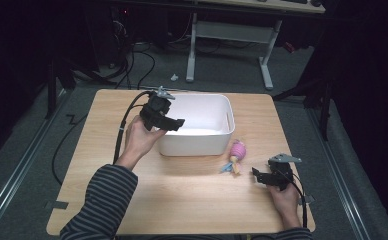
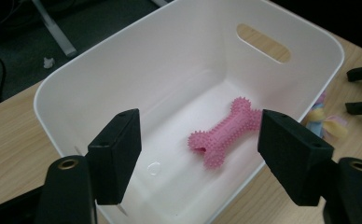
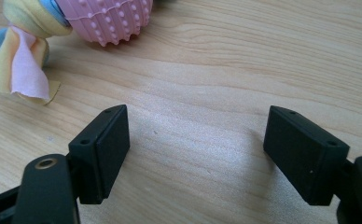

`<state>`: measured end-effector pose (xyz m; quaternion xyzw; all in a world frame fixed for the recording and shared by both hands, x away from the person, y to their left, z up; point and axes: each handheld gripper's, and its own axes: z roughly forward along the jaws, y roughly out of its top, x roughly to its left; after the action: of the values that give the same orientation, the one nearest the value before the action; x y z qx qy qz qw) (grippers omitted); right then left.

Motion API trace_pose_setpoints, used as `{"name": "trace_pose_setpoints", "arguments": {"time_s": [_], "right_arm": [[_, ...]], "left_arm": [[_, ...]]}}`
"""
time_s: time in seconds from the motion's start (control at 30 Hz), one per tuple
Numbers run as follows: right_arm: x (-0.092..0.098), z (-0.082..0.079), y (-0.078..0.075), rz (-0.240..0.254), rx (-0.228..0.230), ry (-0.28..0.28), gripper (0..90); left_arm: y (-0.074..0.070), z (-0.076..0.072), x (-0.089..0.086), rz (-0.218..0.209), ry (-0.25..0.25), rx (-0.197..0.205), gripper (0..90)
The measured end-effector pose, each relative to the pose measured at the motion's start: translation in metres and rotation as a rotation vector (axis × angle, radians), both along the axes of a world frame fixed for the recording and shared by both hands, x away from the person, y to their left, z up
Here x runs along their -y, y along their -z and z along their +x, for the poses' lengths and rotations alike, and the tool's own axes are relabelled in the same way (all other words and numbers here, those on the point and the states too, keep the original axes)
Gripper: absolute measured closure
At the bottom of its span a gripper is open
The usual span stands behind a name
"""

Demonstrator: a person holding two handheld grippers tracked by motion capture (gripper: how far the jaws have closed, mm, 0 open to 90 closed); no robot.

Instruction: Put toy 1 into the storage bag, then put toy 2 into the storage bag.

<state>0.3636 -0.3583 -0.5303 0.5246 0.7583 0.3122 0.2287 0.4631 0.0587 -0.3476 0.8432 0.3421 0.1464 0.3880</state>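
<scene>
- The left claw point(image 1: 174, 123) hangs released over the white bin point(image 1: 217, 142); a pink bone toy point(image 2: 226, 132) lies inside.
- The right claw point(image 1: 258, 175) rests released on the light wooden tabletop point(image 1: 182, 195), near a pink ball toy point(image 1: 238, 150).
- Grey floor point(image 1: 27, 150) and a desk frame point(image 1: 232, 35) lie in the dark room.

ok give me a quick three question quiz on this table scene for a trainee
1. True or false: the pink bone toy lies inside the white bin.
2. Which gripper is over the bin: A) left gripper B) right gripper C) both?
3. Fill in: the pink knobbly toy with cloth strips lies on the ____, between the bin and the right gripper.

Key: 1 true. 2 A. 3 table.
</scene>
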Motion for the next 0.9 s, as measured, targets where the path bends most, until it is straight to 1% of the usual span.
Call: {"name": "trace_pose_setpoints", "arguments": {"time_s": [0.03,0.07,0.1,0.13,0.27,0.3,0.33,0.4,0.47,0.5,0.53,0.57,0.6,0.7,0.73,0.8,0.9], "right_arm": [[0.0,0.0,0.0,0.0,0.0,0.0,22.8],[0.0,0.0,0.0,0.0,0.0,0.0,22.8],[0.0,0.0,0.0,0.0,0.0,0.0,22.8],[0.0,0.0,0.0,0.0,0.0,0.0,22.8],[0.0,0.0,0.0,0.0,0.0,0.001,22.8],[0.0,0.0,0.0,0.0,0.0,0.001,22.9],[0.0,0.0,0.0,0.0,0.0,0.001,22.8],[0.0,0.0,0.0,0.0,-0.001,0.001,22.8],[0.0,0.0,0.0,0.001,-0.001,0.001,22.8],[0.0,0.0,0.0,0.0,-0.001,0.001,22.8],[0.0,0.0,0.0,0.0,0.0,0.002,22.8],[0.0,0.0,0.0,0.0,0.0,0.002,22.8],[0.0,0.0,0.0,0.001,-0.001,0.001,22.8],[0.0,0.0,0.0,0.001,-0.001,0.001,22.8],[0.0,0.0,0.0,0.001,-0.001,0.001,22.8],[0.0,0.0,0.0,0.001,-0.001,0.001,22.9],[0.0,0.0,0.0,0.001,0.0,0.001,23.0]], "left_arm": [[0.0,-0.002,-0.004,-0.005,-0.003,0.001,31.8],[0.002,-0.005,-0.01,-0.004,-0.018,0.005,31.7],[0.002,-0.005,-0.01,-0.004,-0.018,0.005,31.7],[0.003,-0.007,-0.014,-0.003,-0.027,0.004,31.7],[0.009,-0.011,-0.029,-0.034,-0.056,0.004,31.7],[0.009,-0.011,-0.029,-0.034,-0.056,0.004,31.7],[0.012,-0.013,-0.035,-0.046,-0.064,-0.001,31.5],[0.013,-0.015,-0.037,-0.051,-0.068,-0.005,31.3],[0.018,-0.02,-0.043,-0.046,-0.07,-0.007,31.0],[0.018,-0.02,-0.043,-0.046,-0.07,-0.007,30.8],[0.022,-0.024,-0.048,-0.038,-0.074,-0.002,30.6],[0.022,-0.024,-0.048,-0.038,-0.074,-0.002,30.3],[0.025,-0.028,-0.051,-0.031,-0.076,0.005,29.7],[0.03,-0.034,-0.055,-0.035,-0.079,0.01,29.7],[0.03,-0.034,-0.055,-0.035,-0.079,0.01,29.6],[0.038,-0.041,-0.06,-0.042,-0.09,0.012,29.5],[0.046,-0.047,-0.063,-0.039,-0.095,0.014,29.3]]}}
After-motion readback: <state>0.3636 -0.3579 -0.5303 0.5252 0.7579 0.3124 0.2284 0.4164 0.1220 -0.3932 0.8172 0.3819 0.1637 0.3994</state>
